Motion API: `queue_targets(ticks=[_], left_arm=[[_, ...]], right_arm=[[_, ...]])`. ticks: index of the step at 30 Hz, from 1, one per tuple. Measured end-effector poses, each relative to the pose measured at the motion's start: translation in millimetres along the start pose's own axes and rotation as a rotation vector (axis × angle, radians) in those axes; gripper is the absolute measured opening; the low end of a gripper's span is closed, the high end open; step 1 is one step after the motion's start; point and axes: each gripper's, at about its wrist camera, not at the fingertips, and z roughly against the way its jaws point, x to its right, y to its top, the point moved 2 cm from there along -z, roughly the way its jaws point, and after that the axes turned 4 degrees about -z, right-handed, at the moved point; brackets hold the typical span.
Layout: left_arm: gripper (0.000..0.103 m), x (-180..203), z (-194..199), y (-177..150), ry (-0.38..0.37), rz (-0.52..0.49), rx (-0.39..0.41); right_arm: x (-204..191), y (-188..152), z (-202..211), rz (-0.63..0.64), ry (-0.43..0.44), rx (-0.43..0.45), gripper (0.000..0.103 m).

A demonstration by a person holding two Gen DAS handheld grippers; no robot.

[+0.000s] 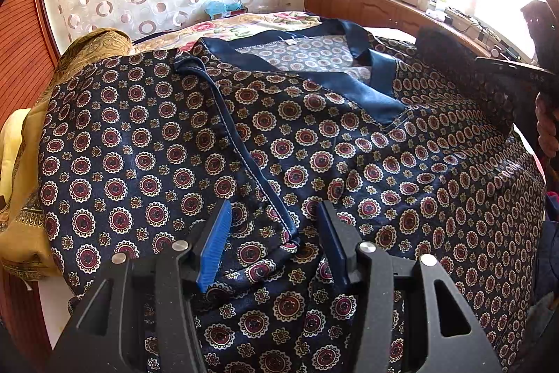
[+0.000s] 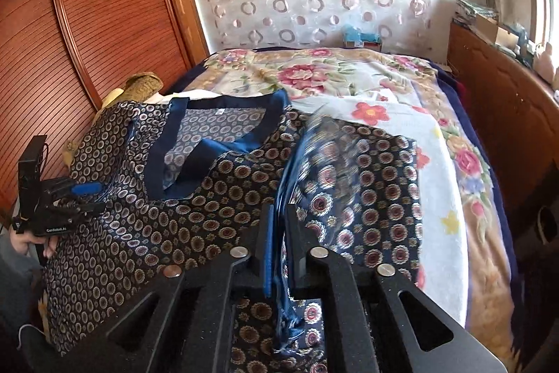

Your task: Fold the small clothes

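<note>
A dark blue shirt [image 1: 314, 145] with a round red-and-cream medallion print lies face up on the bed, its plain blue collar [image 1: 349, 83] at the far side. One sleeve [image 1: 241, 142] is folded across the chest. My left gripper [image 1: 276, 208] hovers just over that sleeve's cuff, jaws apart, with nothing pinched between them. In the right wrist view my right gripper [image 2: 279, 210] is shut on the blue-hemmed edge of the other sleeve [image 2: 367, 180], which is lifted and blurred. The left gripper [image 2: 84, 194], in a person's hand, shows at the left of that view.
A floral blanket [image 2: 384, 86] covers the bed beyond the shirt. A slatted wooden panel [image 2: 104, 6] stands on the left and a wooden cabinet [image 2: 506, 114] with clutter on the right. A gold patterned cloth [image 1: 31, 163] is bunched beside the shirt.
</note>
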Motion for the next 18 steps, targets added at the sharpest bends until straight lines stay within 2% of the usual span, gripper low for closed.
queue_targets(ticks=[2, 4, 6, 10, 18], left_arm=[[0.052, 0.2, -0.2, 0.0, 0.001, -0.001, 0.000], [0.052, 0.1, -0.2, -0.1, 0.000, 0.000, 0.000], [0.052, 0.3, -0.2, -0.1, 0.001, 0.000, 0.000], [0.052, -0.6, -0.1, -0.7, 0.002, 0.000, 0.000], [0.052, -0.1, -0.3, -0.3, 0.003, 0.000, 0.000]], right_arm=[[5.4, 2.1, 3.9, -0.007, -0.014, 0.014, 0.014], [13.3, 2.1, 7.6, -0.024, -0.039, 0.026, 0.031], [25.2, 1.9, 6.2, -0.042, -0.060, 0.029, 0.036], [47.9, 0.8, -11.1, -0.060, -0.131, -0.010, 0.037], [69.7, 10.4, -64.5, -0.071, -0.175, -0.119, 0.037]])
